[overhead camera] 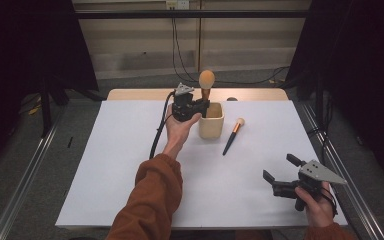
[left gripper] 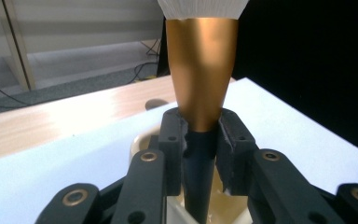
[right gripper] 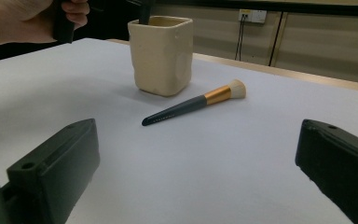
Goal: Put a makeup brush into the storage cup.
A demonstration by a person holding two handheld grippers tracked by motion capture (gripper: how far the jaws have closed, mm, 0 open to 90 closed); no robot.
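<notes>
Left gripper (overhead camera: 203,106) clamping upright brush (overhead camera: 206,82), forearm outstretched

I see my left gripper (overhead camera: 201,107) as a matte black block with a grey three-cornered plate on top and a black cable trailing behind. Its linkage arms carry brass-ringed pivots. My right gripper (overhead camera: 280,169) matches it, with blocky black jaws. Both my sleeves (overhead camera: 150,200) are rust-orange.
</notes>
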